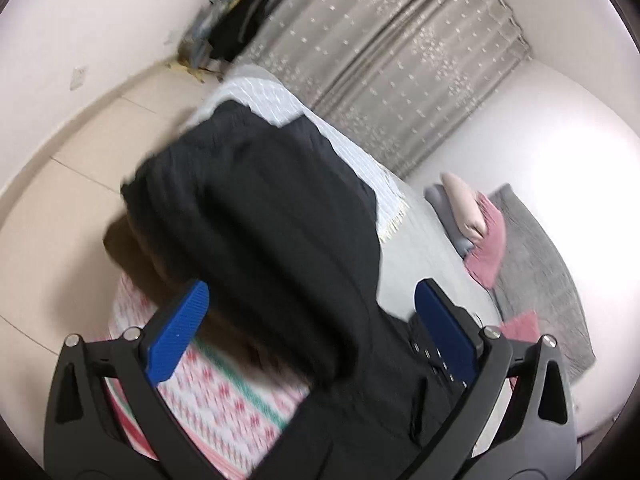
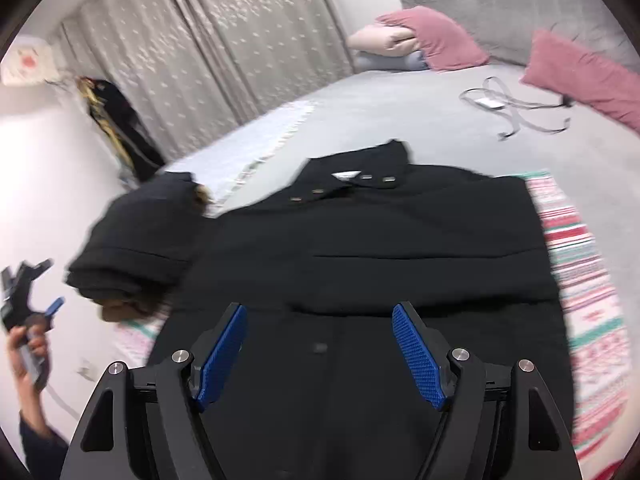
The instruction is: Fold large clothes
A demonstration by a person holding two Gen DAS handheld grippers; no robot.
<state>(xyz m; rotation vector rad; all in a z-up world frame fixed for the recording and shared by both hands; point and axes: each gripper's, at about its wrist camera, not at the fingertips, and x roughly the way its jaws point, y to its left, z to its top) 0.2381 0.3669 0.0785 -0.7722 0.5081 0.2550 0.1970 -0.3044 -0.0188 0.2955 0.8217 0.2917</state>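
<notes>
A large black coat with metal snaps at the collar lies flat on a striped pink, green and white mat on the bed. Its left sleeve hangs bunched over the bed's edge, showing brown lining. My right gripper is open and empty above the coat's lower part. My left gripper is open and empty, above the black sleeve. It also shows in the right wrist view, held off the bed's left side.
The grey bed holds pink pillows, a folded beige blanket, a grey cord and a light striped cloth. Grey curtains hang behind. Beige floor lies left of the bed.
</notes>
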